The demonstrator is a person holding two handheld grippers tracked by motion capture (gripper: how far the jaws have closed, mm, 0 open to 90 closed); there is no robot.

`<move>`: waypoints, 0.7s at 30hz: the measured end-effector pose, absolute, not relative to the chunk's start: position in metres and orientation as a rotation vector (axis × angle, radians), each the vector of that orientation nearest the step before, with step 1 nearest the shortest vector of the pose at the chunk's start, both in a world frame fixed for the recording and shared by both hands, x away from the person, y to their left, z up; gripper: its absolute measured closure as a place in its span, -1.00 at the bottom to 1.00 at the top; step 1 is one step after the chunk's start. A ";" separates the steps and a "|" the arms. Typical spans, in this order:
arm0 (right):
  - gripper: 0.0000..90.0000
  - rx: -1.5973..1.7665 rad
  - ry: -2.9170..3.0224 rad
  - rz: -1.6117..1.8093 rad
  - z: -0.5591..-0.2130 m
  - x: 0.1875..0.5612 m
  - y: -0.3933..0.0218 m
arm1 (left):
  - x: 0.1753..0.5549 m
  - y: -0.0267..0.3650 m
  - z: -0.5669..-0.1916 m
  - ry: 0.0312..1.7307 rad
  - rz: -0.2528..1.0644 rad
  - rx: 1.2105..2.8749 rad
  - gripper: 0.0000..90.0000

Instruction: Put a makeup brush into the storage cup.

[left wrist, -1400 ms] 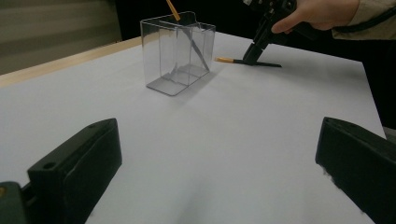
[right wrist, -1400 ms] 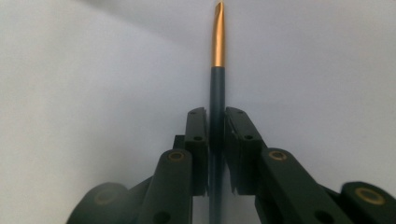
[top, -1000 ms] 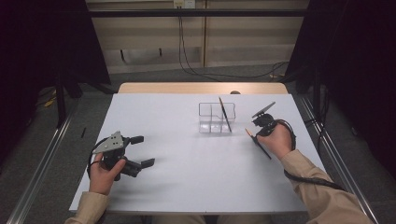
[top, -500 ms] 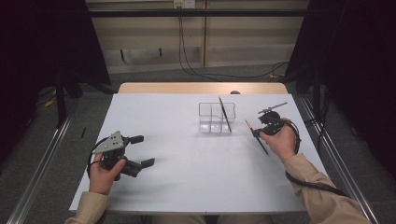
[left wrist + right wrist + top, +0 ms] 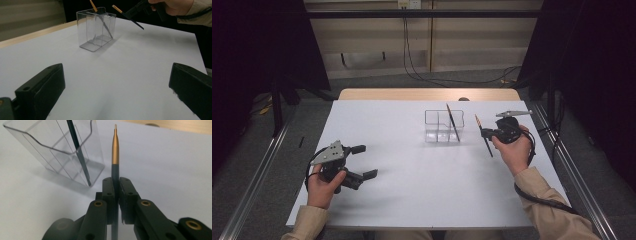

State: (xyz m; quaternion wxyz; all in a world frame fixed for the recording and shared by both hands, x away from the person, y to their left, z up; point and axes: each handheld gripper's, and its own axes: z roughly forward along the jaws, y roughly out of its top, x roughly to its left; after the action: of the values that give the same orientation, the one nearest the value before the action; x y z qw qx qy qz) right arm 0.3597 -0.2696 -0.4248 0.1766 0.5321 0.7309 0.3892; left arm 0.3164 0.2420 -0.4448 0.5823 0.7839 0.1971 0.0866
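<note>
My right hand-held gripper (image 5: 486, 134) is clamped on a pen (image 5: 483, 135), its jaws pressed together around the dark shaft. In the right gripper view the pen (image 5: 115, 152) rises straight out of the jaws with its gold end up. In the high view that hand (image 5: 516, 150) is lifted clear of the white counter (image 5: 412, 190), forearm coming in from five o'clock, jaws pointing toward nine o'clock, and the pen slants from eleven to five. It hangs just at three o'clock of the clear holder (image 5: 442, 126), apart from it. A second pen (image 5: 453, 122) leans inside the holder's right compartment.

My left hand (image 5: 324, 182) rests at the counter's seven o'clock corner, well apart from the holder. Its hand-held gripper (image 5: 364, 161) points toward three o'clock, jaws wide apart, nothing between them.
</note>
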 end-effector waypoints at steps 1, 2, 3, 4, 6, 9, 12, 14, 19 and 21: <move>0.86 1.502 2.054 1.119 -0.424 0.359 -0.270 | 0.316 0.242 -0.445 0.462 0.204 1.830 -0.99; 0.86 1.497 2.040 1.142 -0.423 0.359 -0.270 | 0.316 0.242 -0.445 0.465 0.202 1.826 -0.99; 0.86 1.486 2.021 1.171 -0.422 0.358 -0.270 | 0.316 0.242 -0.445 0.467 0.202 1.825 -0.99; 0.86 1.485 2.010 1.183 -0.421 0.358 -0.270 | 0.316 0.242 -0.445 0.468 0.203 1.824 -0.99; 0.86 1.482 1.984 1.221 -0.421 0.357 -0.271 | 0.316 0.243 -0.445 0.471 0.203 1.821 -0.99; 0.86 1.476 1.954 1.260 -0.420 0.356 -0.272 | 0.316 0.244 -0.445 0.470 0.207 1.823 -0.99; 0.86 1.463 1.917 1.297 -0.420 0.355 -0.271 | 0.315 0.245 -0.445 0.472 0.209 1.822 -0.99; 0.86 1.453 1.893 1.328 -0.419 0.355 -0.271 | 0.315 0.245 -0.444 0.471 0.210 1.822 -0.99; 0.86 1.389 1.836 1.392 -0.416 0.353 -0.269 | 0.315 0.246 -0.444 0.474 0.209 1.819 -0.99; 0.86 1.371 1.814 1.420 -0.415 0.352 -0.268 | 0.315 0.246 -0.444 0.475 0.210 1.818 -0.99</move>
State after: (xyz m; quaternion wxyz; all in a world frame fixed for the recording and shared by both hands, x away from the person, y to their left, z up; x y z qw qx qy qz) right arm 0.3523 -0.2681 -0.4150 0.2283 0.4980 0.6589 0.5155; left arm 0.3145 0.2456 -0.4443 0.5853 0.7797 0.2036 0.0899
